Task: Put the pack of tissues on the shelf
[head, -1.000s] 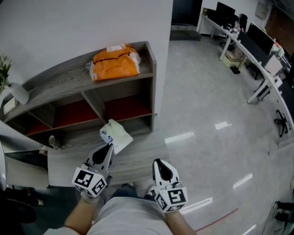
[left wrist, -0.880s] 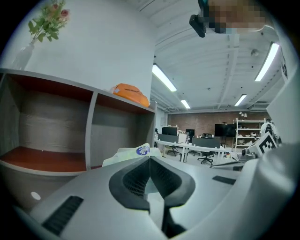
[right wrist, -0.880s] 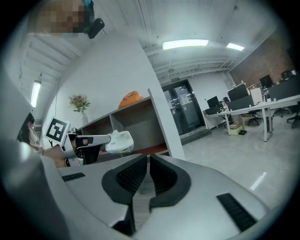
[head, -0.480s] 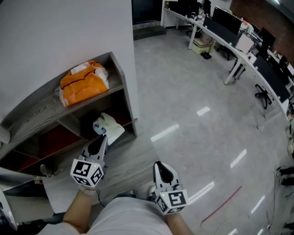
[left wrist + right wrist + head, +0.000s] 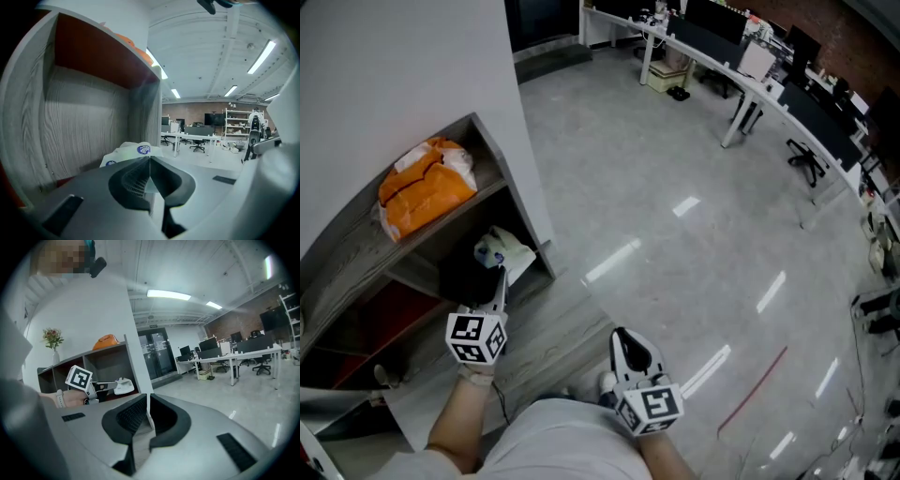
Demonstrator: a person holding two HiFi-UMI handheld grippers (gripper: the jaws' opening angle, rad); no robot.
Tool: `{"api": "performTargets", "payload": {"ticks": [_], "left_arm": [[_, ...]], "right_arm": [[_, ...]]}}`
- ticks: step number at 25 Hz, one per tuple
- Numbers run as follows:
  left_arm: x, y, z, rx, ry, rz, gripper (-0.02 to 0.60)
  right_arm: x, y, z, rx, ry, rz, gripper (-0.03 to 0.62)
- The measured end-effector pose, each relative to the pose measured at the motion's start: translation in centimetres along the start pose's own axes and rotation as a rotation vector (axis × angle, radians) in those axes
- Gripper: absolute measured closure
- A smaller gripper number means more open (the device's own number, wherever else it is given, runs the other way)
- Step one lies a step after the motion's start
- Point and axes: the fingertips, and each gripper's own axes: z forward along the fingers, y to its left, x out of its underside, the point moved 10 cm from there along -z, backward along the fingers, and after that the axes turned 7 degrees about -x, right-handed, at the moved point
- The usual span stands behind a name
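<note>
Fingers of the left gripper [image 5: 499, 277] pinch the pack of tissues [image 5: 504, 253] by its edge, so it leads them into the shelf's [image 5: 490, 164] lower compartment. The right gripper [image 5: 625, 339], closed and empty, hangs clear.

- Two hand-held grippers: the left hand-held gripper [image 5: 499, 274] and the right hand-held gripper [image 5: 625, 335].
- One white plastic pack of tissues [image 5: 508, 253].
- One orange plastic package [image 5: 427, 192].
- One grey wooden shelf [image 5: 342, 264].
- One vase of flowers [image 5: 52, 344].

White tissue pack [image 5: 508, 251] with blue marks; orange bag [image 5: 427, 192]; grey wood-grain shelf [image 5: 352, 253].
</note>
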Motion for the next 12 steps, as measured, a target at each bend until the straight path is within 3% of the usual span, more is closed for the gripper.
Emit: {"api": "performTargets", "payload": {"ticks": [12], "left_arm": [[2.0,0.9,2.4,-0.044,0.038,-0.048,0.561]], "right_arm": [[0.1,-0.3,-2.3,0.077,0.017,-0.017,0.563]]}}
